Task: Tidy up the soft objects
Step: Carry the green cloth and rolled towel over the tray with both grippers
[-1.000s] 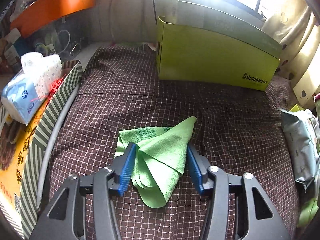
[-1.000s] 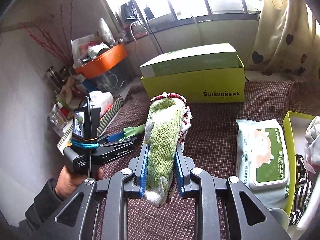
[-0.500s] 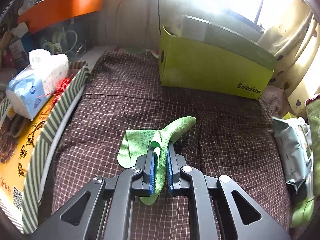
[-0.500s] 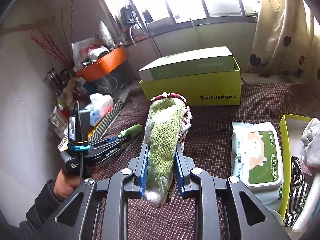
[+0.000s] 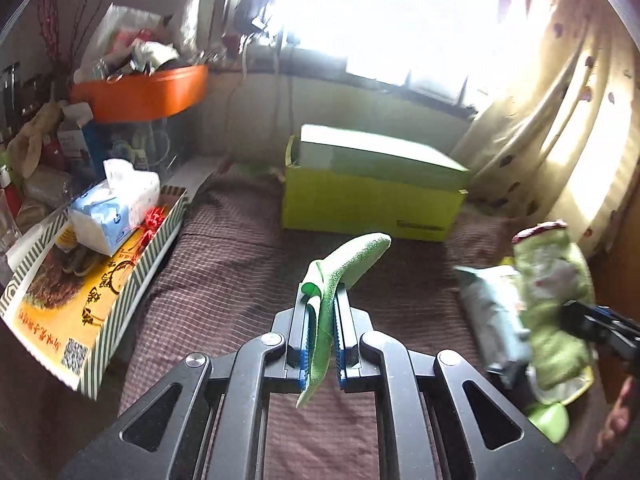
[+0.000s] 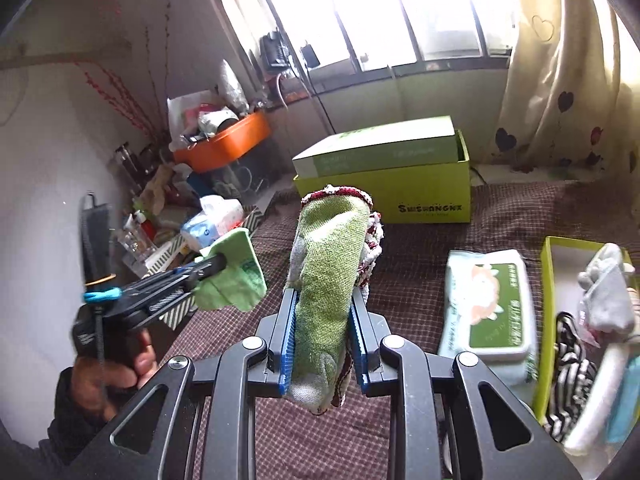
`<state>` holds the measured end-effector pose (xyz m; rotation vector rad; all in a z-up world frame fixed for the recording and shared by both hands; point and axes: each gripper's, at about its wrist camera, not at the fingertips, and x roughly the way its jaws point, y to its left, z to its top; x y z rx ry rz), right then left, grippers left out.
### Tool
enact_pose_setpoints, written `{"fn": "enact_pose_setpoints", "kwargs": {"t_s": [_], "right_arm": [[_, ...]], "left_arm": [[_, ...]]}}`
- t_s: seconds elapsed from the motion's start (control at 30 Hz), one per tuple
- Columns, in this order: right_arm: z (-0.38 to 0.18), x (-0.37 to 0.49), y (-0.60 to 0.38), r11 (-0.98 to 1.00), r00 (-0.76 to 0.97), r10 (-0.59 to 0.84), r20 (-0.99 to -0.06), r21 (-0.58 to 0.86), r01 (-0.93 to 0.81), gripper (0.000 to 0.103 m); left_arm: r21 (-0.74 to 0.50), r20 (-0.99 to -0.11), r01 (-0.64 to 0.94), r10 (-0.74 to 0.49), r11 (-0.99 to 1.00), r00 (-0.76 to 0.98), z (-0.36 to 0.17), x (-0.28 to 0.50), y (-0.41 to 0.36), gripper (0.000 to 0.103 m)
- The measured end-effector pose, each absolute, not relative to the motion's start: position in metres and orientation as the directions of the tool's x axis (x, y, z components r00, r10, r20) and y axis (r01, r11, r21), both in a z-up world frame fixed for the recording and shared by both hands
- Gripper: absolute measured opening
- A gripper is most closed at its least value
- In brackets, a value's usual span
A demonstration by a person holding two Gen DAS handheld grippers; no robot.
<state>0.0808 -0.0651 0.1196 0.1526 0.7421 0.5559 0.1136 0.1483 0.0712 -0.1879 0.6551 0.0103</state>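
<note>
**Both grippers loaded, cloth and sock in the air**

The left gripper [image 5: 320, 320] has its jaws pressed nearly together on a green cloth [image 5: 348, 258], which hangs clear of the checked bedspread [image 5: 224, 264]. In the left wrist view the cloth sits at centre frame, one end poking up and to the right past the jaws, a short tail drooping below them. In the right wrist view it shows at left of centre as a loose bunch [image 6: 234, 276] at the gripper's tip.

The right gripper [image 6: 324, 320] pinches a thick green sock [image 6: 332, 272] with a red-and-white cuff, at centre of its own view; the jaws stand partly apart because the sock fills them.

Both things look light and limp. The cloth is thin and folds wherever it is taken, so a pinch across several layers near the middle, as now, should keep it from trailing. The sock is bulkier and springy; its terry surface gives good friction, and a hold across the middle leaves both ends flopping only a little. Neither is fragile.

A likely home is the open yellow-green tray [image 6: 550, 320] at the right edge of the right wrist view, already holding socks and a striped piece. A wipes pack [image 6: 492, 300] lies just left of it. A green box [image 6: 400, 184] stands further back, under the window.
</note>
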Motion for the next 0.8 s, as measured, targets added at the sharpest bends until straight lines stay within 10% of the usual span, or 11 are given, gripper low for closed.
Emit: {"fn": "enact_pose_setpoints", "kwargs": {"t_s": [0.8], "right_arm": [[0.143,0.017,-0.172,0.878,0.701,0.477,-0.53,0.317,-0.358,0.023]], "left_arm": [[-0.198,-0.543,0.091,-0.186,0.976,0.818,0.111,0.057,0.042,0.01]]}}
